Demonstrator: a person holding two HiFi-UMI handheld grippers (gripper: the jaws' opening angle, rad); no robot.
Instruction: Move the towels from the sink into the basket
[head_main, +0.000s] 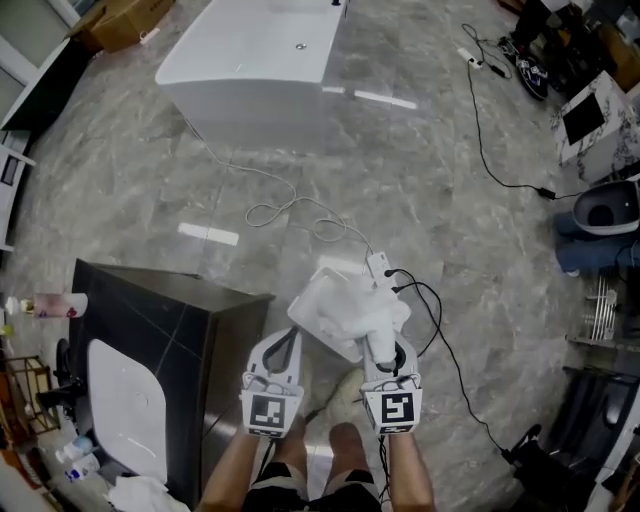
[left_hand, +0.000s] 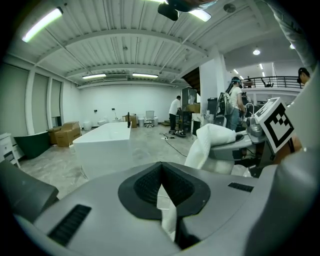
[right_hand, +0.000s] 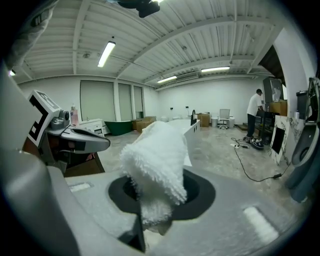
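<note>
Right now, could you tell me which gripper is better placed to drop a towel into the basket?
Right: the right gripper has its jaws shut on the bulk of the towel, over the basket. The left gripper, at the basket's edge, shows only a thin white strip between its jaws.

The sink (head_main: 125, 400) is on my left, set in a cabinet (head_main: 190, 330). The basket (head_main: 308, 312) sits on the floor just right of it. My left gripper (head_main: 288, 335) and right gripper (head_main: 383, 345) are over the basket, with the towel (head_main: 365, 310) between their jaws. The bathtub (head_main: 255, 50) stands far ahead.
</note>
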